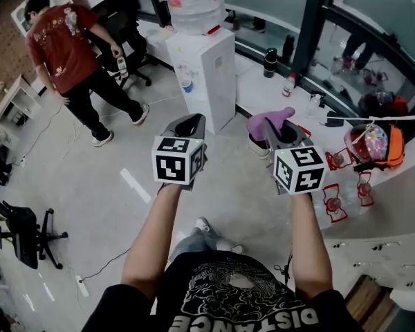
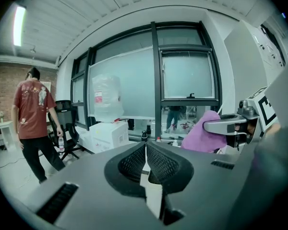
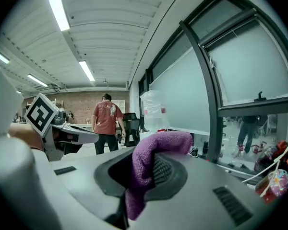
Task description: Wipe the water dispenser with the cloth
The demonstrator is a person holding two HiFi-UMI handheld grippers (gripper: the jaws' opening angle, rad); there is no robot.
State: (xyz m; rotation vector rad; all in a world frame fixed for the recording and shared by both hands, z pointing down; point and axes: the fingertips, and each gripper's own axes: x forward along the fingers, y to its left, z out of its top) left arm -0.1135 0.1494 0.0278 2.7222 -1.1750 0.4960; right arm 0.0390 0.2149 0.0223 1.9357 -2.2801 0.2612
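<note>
Two grippers are pointing forward side by side, our forearms reaching out level, because we are facing the water dispenser (image 1: 206, 71), which is standing well ahead on the floor beside the window counter and which neither gripper is touching. We are clamping the purple cloth (image 3: 149, 150) in the right gripper (image 1: 282, 128), pinching its fold so a loose end is sticking out ready for wiping. We are carrying nothing in the left gripper (image 2: 145, 146), its jaws pressed together.
</note>
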